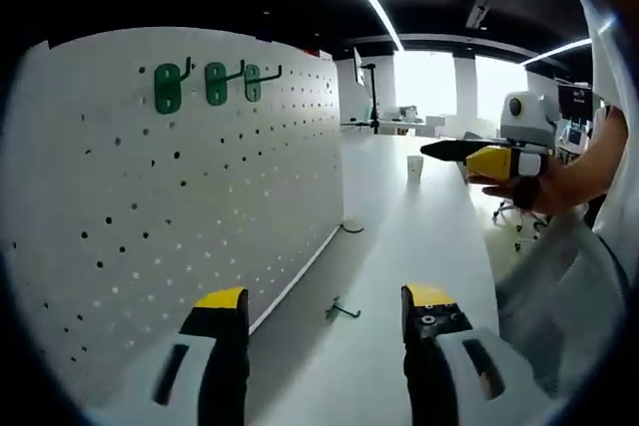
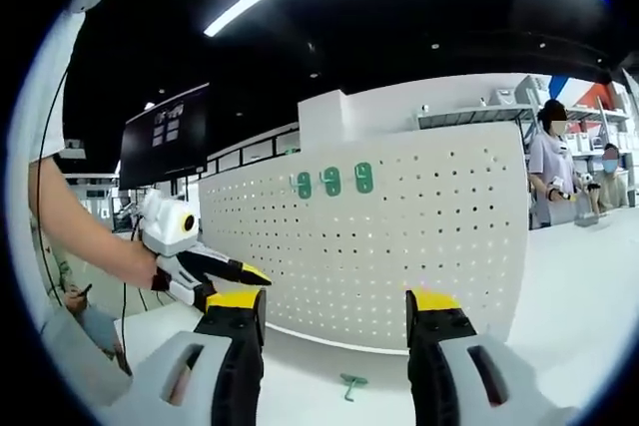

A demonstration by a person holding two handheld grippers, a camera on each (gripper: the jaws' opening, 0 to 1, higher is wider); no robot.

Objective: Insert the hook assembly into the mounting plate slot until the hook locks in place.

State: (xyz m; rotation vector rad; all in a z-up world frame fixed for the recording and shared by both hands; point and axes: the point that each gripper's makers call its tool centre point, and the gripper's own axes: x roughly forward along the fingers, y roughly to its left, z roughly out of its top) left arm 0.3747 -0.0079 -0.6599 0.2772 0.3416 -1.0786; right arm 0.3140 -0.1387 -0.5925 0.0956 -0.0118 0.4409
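Observation:
A white pegboard mounting plate [image 1: 200, 197] [image 2: 399, 236] stands upright on the white table. Three green hooks [image 1: 216, 83] [image 2: 331, 182] hang in a row near its top edge. One loose green hook [image 1: 342, 310] [image 2: 351, 383] lies flat on the table just in front of the board's foot. My left gripper [image 1: 325, 301] is open above the table, and the loose hook sits a little beyond its jaws. My right gripper [image 2: 334, 301] is open too, facing the board with the hook low between its jaws. Each gripper also appears in the other's view, right [image 1: 479, 157] and left [image 2: 215, 268].
The long white table [image 1: 419, 236] runs away past the board, with a small cup [image 1: 415, 166] standing far off. A dark monitor [image 2: 165, 132] hangs at the left. Two people [image 2: 552, 162] stand beyond the board's right end.

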